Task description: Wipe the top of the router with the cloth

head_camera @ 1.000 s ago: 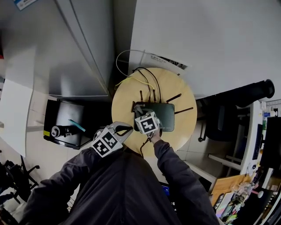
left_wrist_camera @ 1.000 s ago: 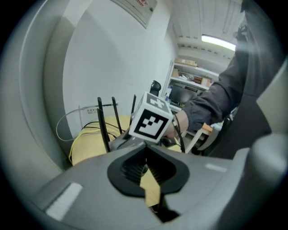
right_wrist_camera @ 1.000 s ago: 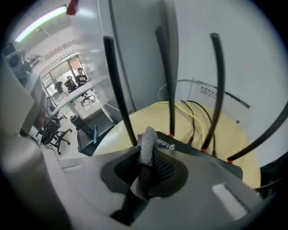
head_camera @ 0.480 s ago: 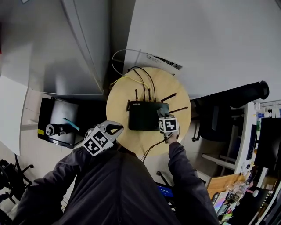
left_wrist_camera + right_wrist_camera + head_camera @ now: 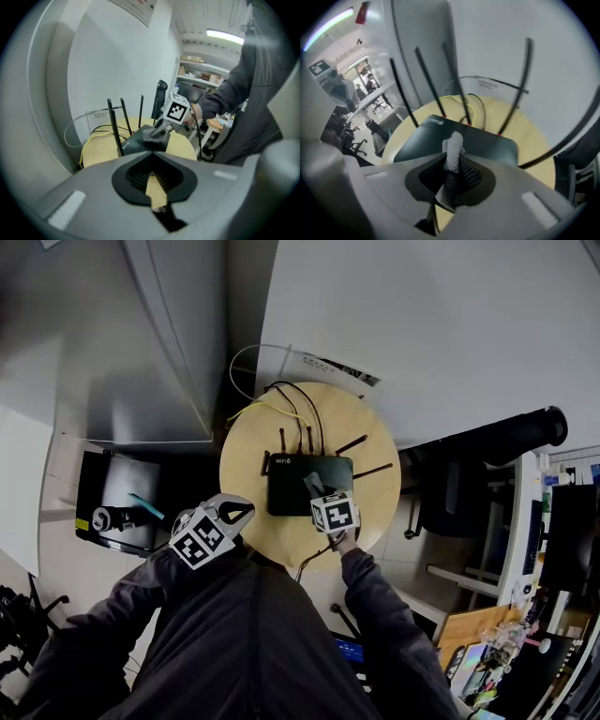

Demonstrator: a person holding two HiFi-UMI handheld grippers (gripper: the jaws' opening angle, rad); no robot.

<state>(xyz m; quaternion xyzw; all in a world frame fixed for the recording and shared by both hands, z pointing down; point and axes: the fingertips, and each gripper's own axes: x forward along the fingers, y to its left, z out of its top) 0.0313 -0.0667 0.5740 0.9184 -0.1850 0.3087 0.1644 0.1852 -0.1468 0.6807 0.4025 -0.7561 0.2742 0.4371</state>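
A black router (image 5: 298, 486) with several thin antennas lies on a round wooden table (image 5: 253, 460). My right gripper (image 5: 317, 489) is shut on a grey-white mesh cloth (image 5: 453, 149) and presses it down on the router's top (image 5: 490, 143), a little right of its middle. The left gripper view shows the same cloth (image 5: 153, 133) under the right gripper's marker cube. My left gripper (image 5: 244, 513) hangs at the table's near left edge, off the router, jaws shut with nothing between them.
Yellow and black cables (image 5: 281, 404) run from the router's back over the table's far edge to the white wall. A grey cabinet (image 5: 141, 343) stands to the left, a black chair (image 5: 469, 484) to the right, and a dark box (image 5: 122, 502) sits on the floor at left.
The right gripper swept the cloth from the router's left end to its right end, then back towards the middle. The left gripper has stayed by the table's edge.
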